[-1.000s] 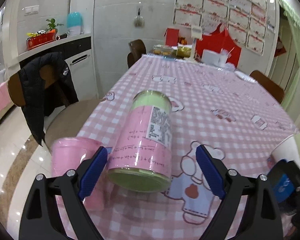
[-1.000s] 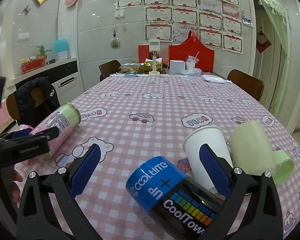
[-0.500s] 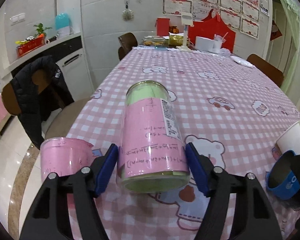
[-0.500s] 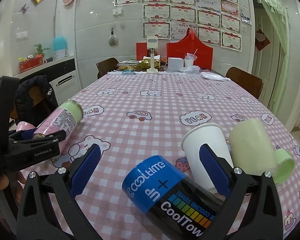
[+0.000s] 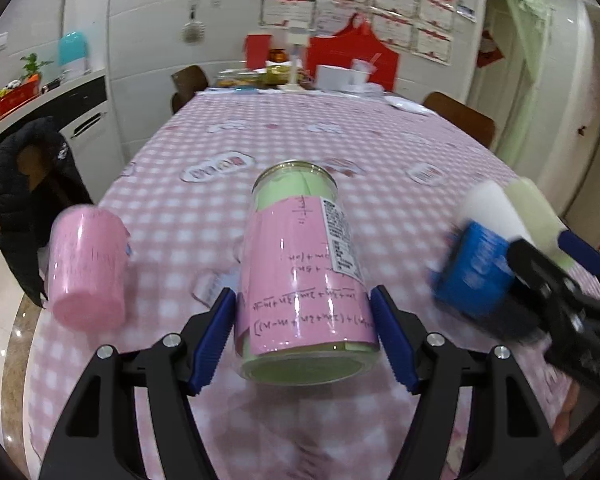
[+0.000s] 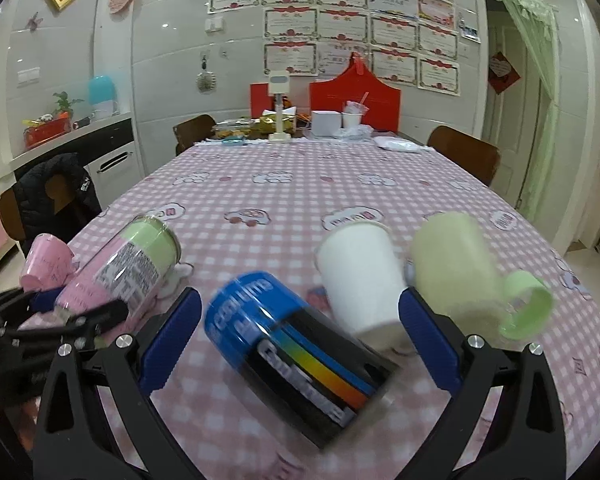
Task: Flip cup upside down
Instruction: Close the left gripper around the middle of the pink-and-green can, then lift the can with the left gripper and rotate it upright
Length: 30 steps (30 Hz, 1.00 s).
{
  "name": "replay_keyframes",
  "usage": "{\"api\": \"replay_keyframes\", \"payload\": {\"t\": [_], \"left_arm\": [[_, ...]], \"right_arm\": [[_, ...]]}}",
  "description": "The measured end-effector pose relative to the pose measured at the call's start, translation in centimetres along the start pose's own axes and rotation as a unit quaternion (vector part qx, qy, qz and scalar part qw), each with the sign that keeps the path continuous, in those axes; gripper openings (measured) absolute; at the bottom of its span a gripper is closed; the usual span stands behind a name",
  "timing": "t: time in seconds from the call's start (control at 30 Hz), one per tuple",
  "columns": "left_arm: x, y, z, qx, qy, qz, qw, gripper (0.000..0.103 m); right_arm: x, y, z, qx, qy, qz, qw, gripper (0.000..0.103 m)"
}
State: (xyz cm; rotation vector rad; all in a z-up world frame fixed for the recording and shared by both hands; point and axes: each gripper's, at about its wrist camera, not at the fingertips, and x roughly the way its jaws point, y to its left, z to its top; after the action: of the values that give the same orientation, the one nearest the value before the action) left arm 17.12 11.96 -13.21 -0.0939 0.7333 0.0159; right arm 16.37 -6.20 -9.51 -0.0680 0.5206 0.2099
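A pink and green cup [image 5: 306, 276] with a white label is held tilted above the pink checked tablecloth [image 5: 284, 140]. My left gripper [image 5: 303, 330] is shut on its lower body, one blue pad on each side. It also shows in the right wrist view [image 6: 120, 268]. My right gripper [image 6: 300, 328] is open, its pads either side of a blue and black cup [image 6: 296, 344] that lies on its side. That cup also shows in the left wrist view [image 5: 474, 268].
A small pink cup [image 5: 86, 264] lies at the table's left edge. A white paper cup [image 6: 360, 276] and a pale green mug [image 6: 464, 268] lie right of the blue cup. A chair with a black jacket [image 6: 52, 192] stands left. Boxes and dishes crowd the far end.
My left gripper has closed on the pink and green cup and lifted and swung it rightward. The right gripper has moved forward around the blue and black cup.
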Motion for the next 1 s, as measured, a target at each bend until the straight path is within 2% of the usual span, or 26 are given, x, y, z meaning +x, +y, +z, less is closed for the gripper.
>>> {"api": "replay_keyframes", "payload": {"t": [0.13,0.5,0.7,0.87,1.0], "left_arm": [[-2.0,-1.8,-2.0,0.014,0.001,-0.026,0.9996,0.069],[-6.6,-5.1,-6.4,0.065,0.004,-0.056,0.9963,0.069],[-7.0,-6.3,-6.9,0.087,0.008,-0.088,0.9923,0.069],[-6.5,-6.7,-6.7,0.094,0.005,-0.099,0.9906,0.069],[-6.1,-6.9,-6.3,0.099,0.003,-0.106,0.9895,0.069]], "right_arm": [[-1.8,-1.2,-0.8,0.009,-0.001,-0.011,1.0,0.095],[-5.2,-2.6,-2.4,0.031,0.004,-0.01,0.999,0.095],[-5.6,-3.0,-2.8,0.046,0.016,0.002,0.999,0.095],[-5.2,-3.2,-3.0,0.052,0.026,0.004,0.998,0.095],[-4.3,-3.3,-3.2,0.068,0.047,0.022,0.996,0.095]]}}
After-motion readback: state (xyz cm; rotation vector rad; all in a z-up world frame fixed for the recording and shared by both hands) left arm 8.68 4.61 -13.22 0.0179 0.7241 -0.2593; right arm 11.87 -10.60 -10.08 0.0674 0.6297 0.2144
